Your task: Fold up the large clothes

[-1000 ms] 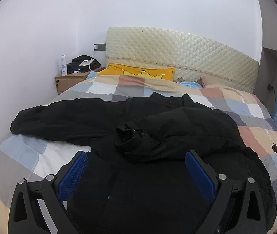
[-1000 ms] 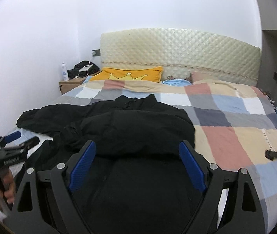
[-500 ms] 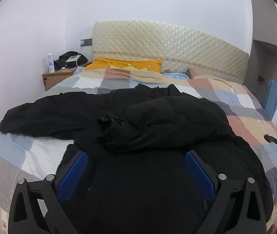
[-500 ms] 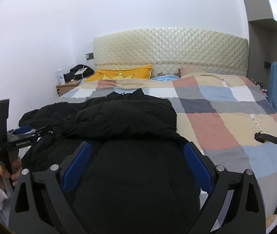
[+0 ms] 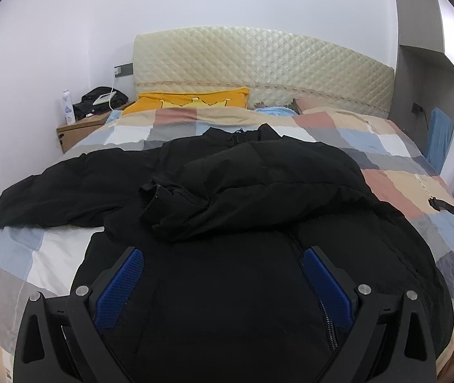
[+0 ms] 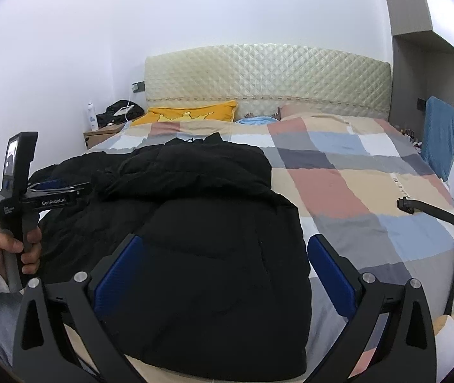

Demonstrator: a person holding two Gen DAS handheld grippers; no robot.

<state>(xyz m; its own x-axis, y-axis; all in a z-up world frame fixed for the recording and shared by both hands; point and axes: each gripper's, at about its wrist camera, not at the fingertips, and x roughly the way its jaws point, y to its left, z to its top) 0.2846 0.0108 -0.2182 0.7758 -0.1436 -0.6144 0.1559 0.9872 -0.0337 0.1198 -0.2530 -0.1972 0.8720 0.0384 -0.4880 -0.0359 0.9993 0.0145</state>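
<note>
A large black padded jacket (image 5: 227, 198) lies spread on the checked bedspread (image 5: 396, 172). Its right sleeve is folded across the chest, with the cuff (image 5: 159, 198) near the middle. Its left sleeve (image 5: 51, 191) stretches out to the left. My left gripper (image 5: 223, 274) is open and empty above the jacket's lower front, beside the zip. My right gripper (image 6: 223, 265) is open and empty above the jacket's (image 6: 201, 223) lower right part. The left gripper (image 6: 51, 188) also shows in the right wrist view, held in a hand at the left.
A yellow pillow (image 5: 191, 102) and a padded headboard (image 5: 258, 63) are at the far end. A wooden nightstand (image 5: 80, 127) with a bottle and a black bag stands at the far left. A black strap (image 6: 444, 220) lies on the bed's right edge.
Both grippers have pulled back toward the foot of the bed and risen a little, so the jacket sits lower and farther in view. The jacket has not moved. Both stay open.
</note>
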